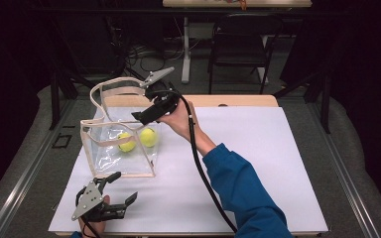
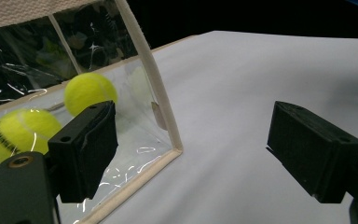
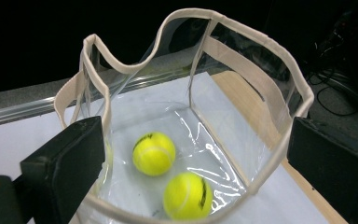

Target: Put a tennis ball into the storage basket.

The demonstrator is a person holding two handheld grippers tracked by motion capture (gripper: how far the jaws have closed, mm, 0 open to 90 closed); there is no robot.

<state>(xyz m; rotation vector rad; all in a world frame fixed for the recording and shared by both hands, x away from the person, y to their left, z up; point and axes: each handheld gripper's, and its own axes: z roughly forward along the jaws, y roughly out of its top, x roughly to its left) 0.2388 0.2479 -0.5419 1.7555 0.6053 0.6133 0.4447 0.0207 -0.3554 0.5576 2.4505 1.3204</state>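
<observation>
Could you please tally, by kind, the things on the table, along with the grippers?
Balls: 2
Bag: 1
Grippers: 2, left gripper, right gripper
Total: 5

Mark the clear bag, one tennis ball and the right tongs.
clear bag (image 3: 254, 70), right gripper view, on its beige rim strap.
tennis ball (image 3: 154, 153), right gripper view, middle of the ball.
right tongs (image 1: 143, 117), high view, between the fingertips.
</observation>
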